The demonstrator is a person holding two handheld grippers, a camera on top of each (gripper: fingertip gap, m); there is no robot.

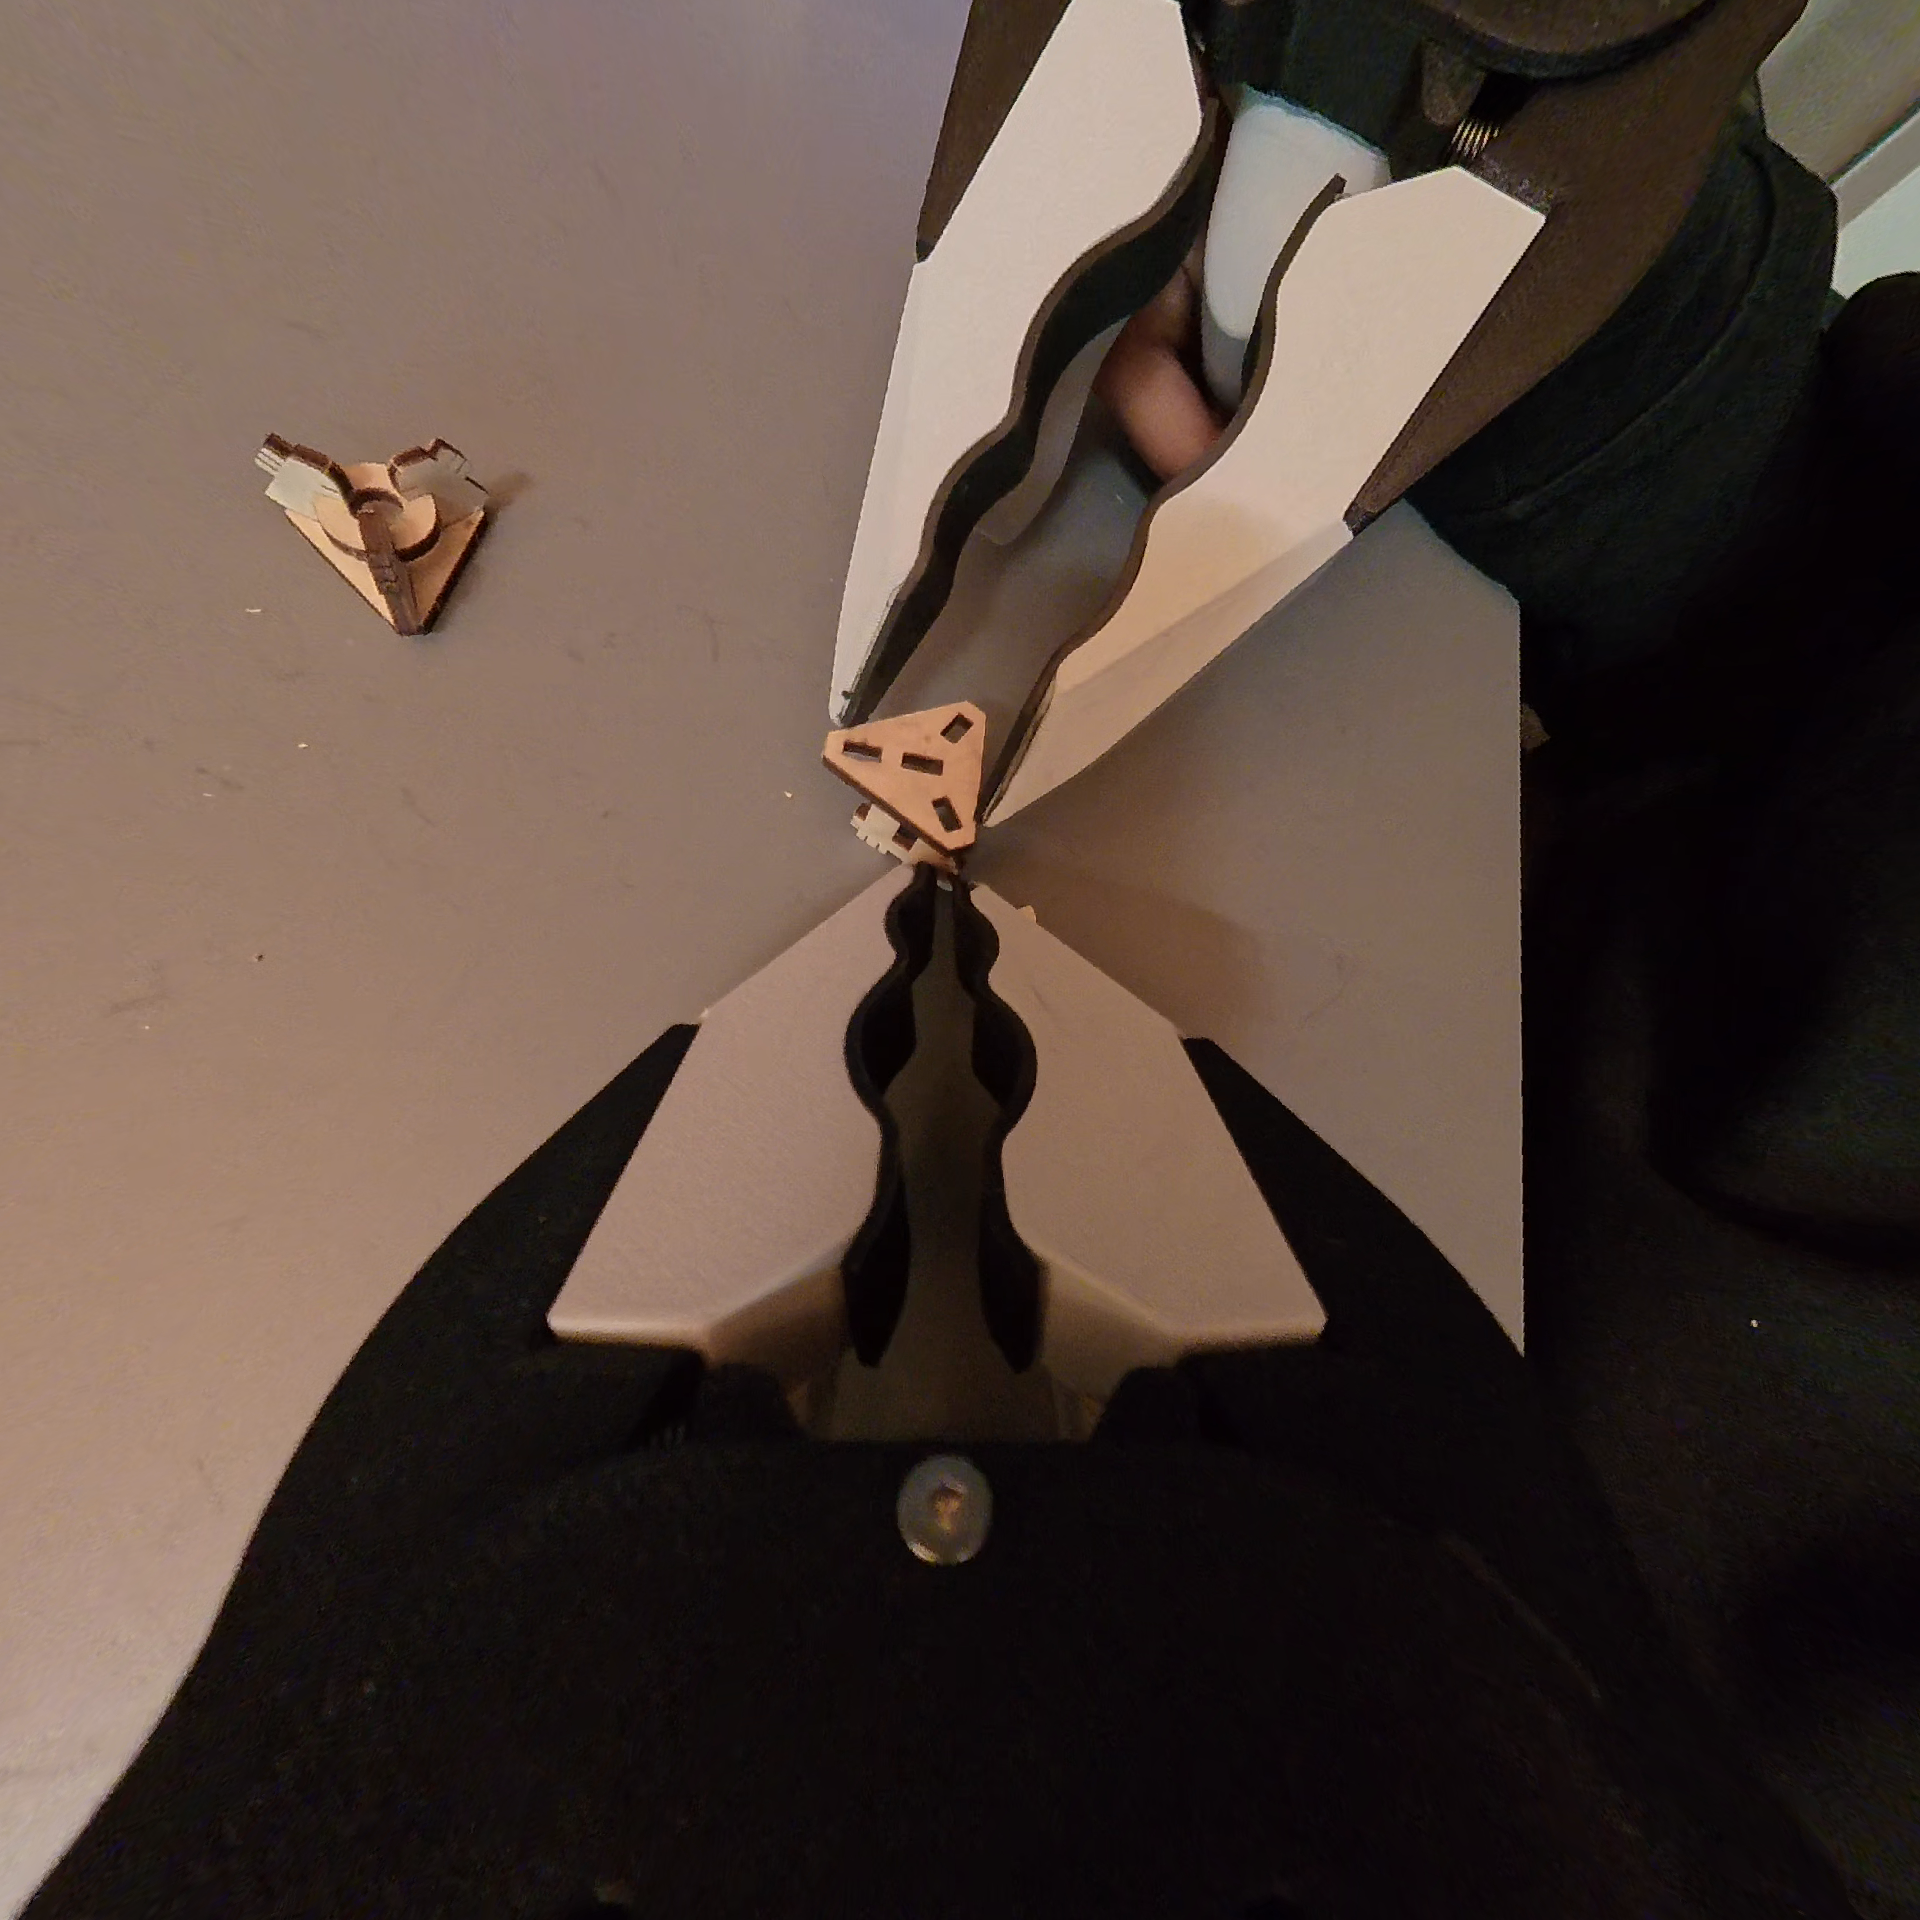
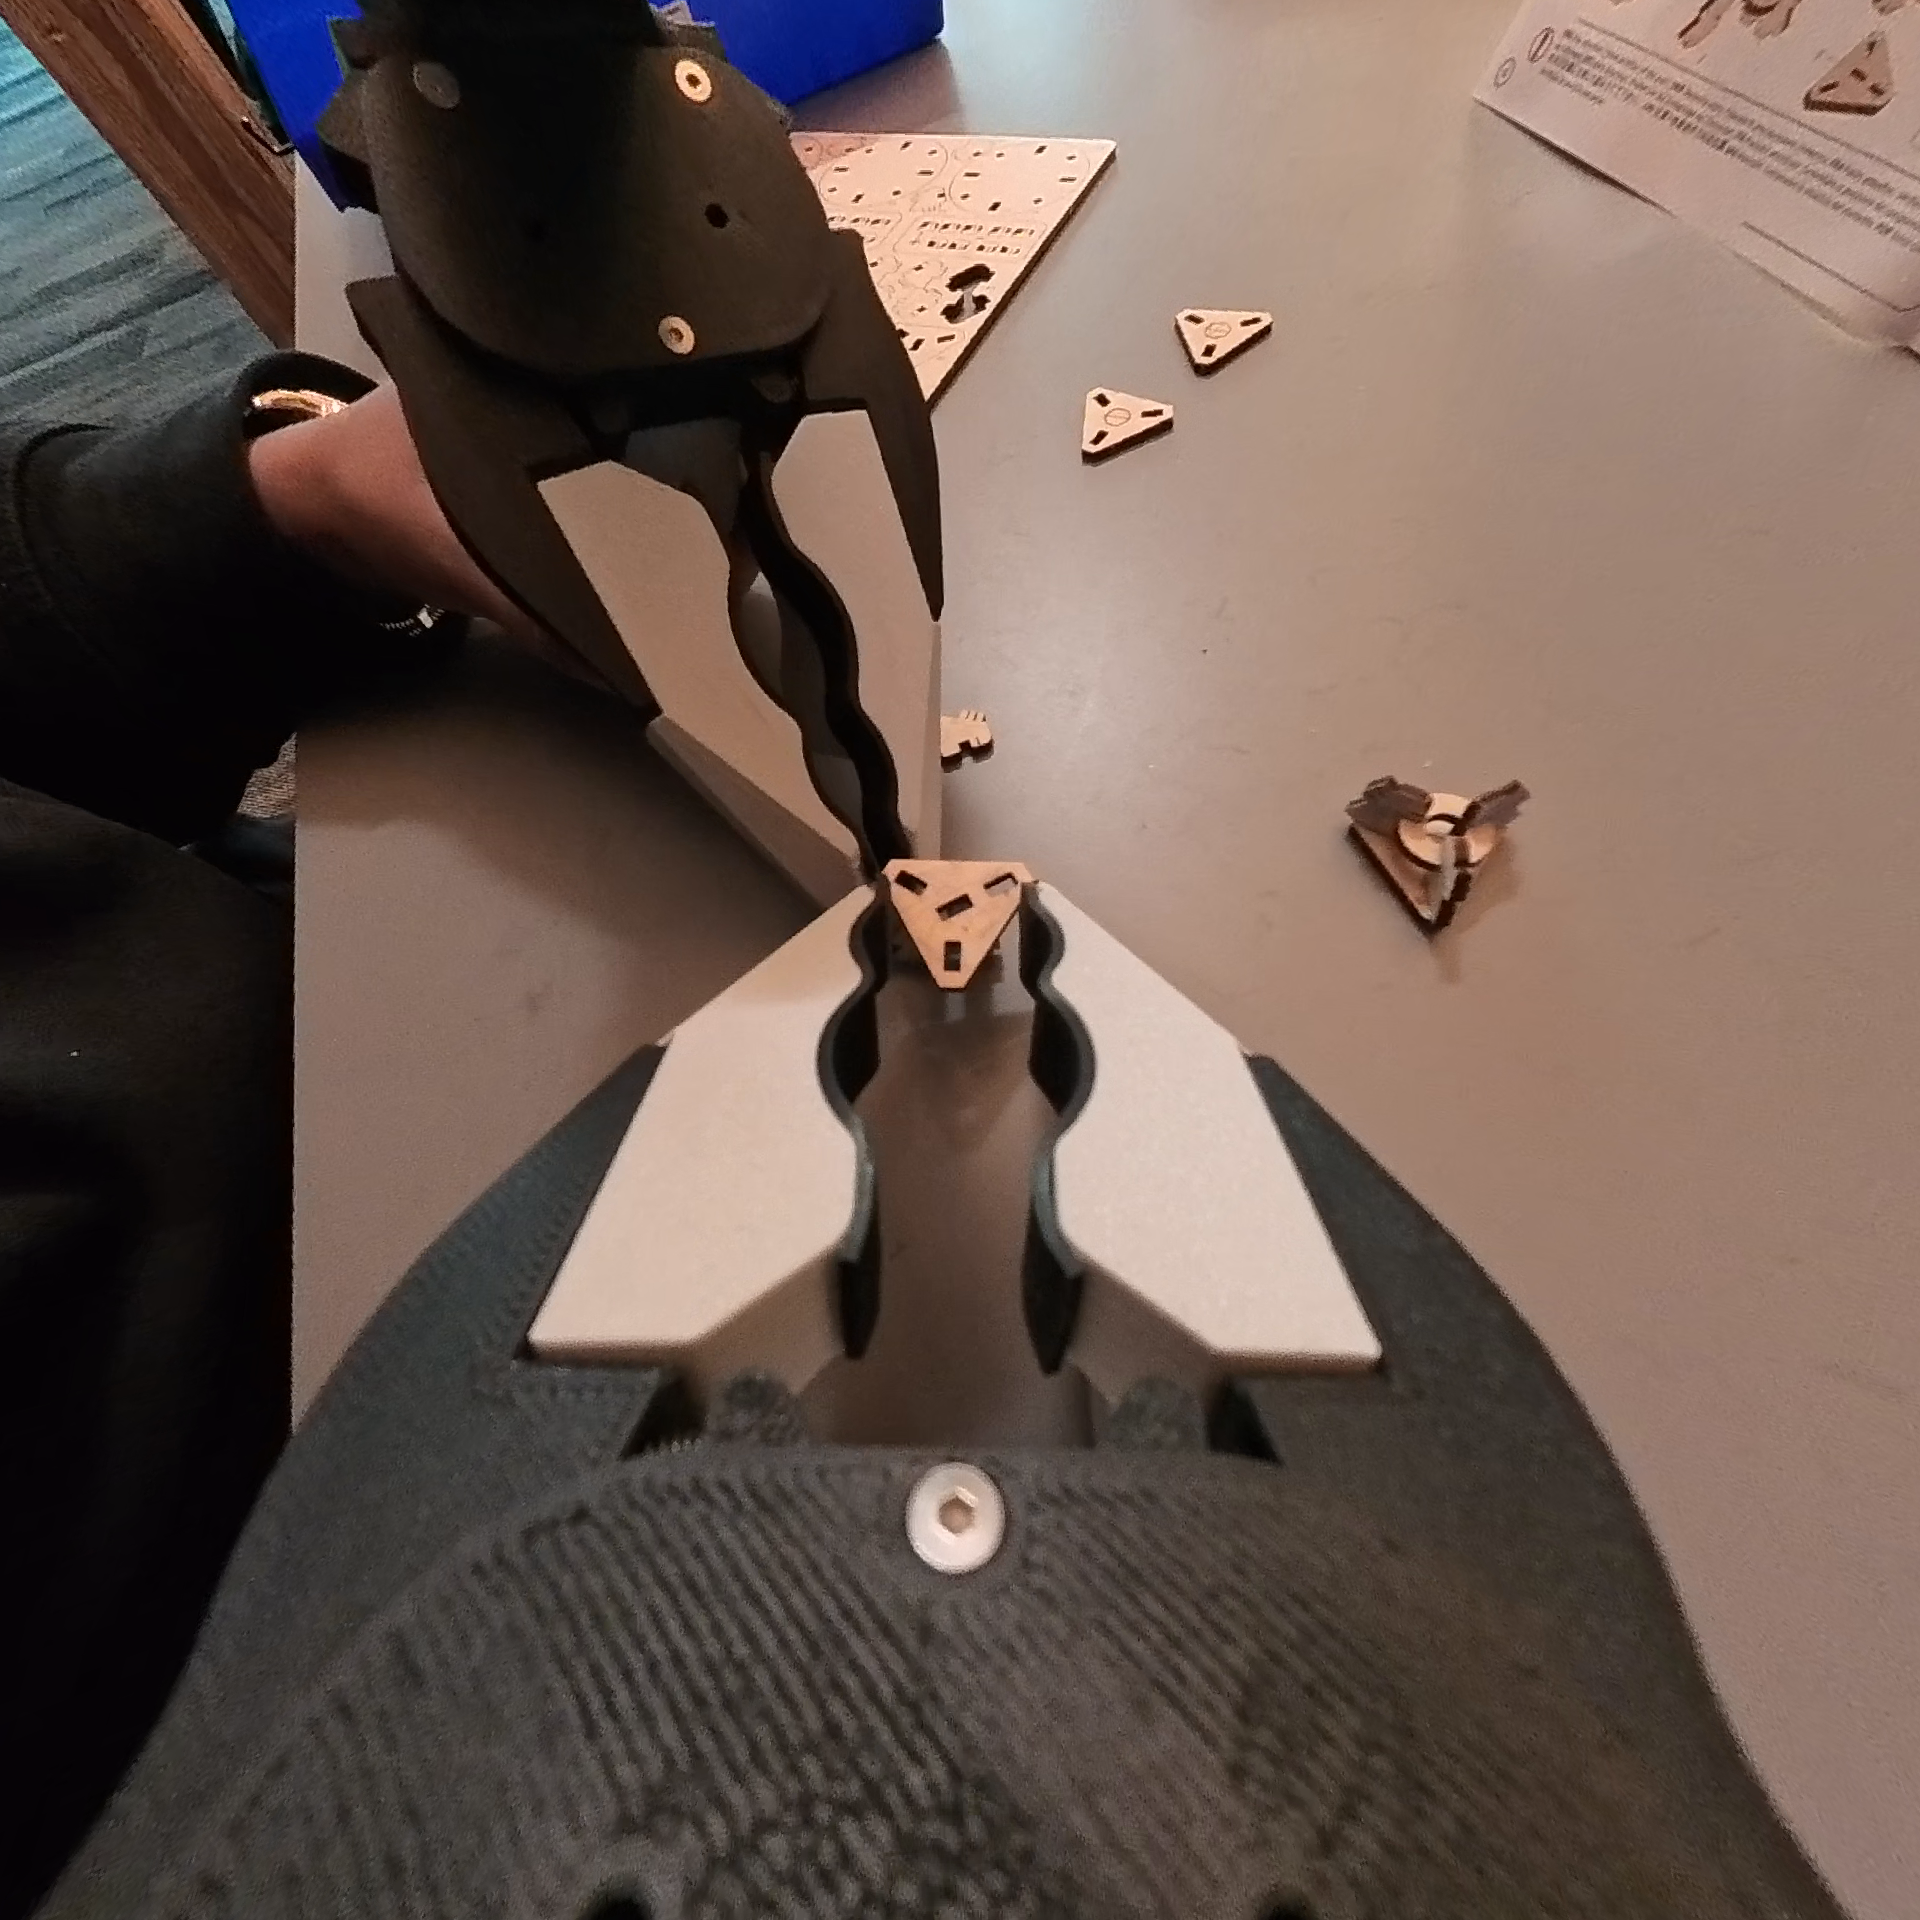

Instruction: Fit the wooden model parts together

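Left gripper (image 1: 940,878) tips pinched together on a small toothed wooden tab (image 1: 883,829) under the triangular wooden plate (image 1: 909,769). Right gripper (image 2: 956,914) clamps that plate's edges, apparently steadying it; half-built triangle assembly (image 2: 1439,847) lies apart.

— Right of the tongs?
— Half-built wooden triangle (image 2: 1434,847) on the grey table (image 2: 1455,1143); two flat triangles (image 2: 1127,418) farther off.
— Beyond?
— Cut-out wood sheet (image 2: 966,229), paper leaflet (image 2: 1714,114), blue box (image 2: 831,42).
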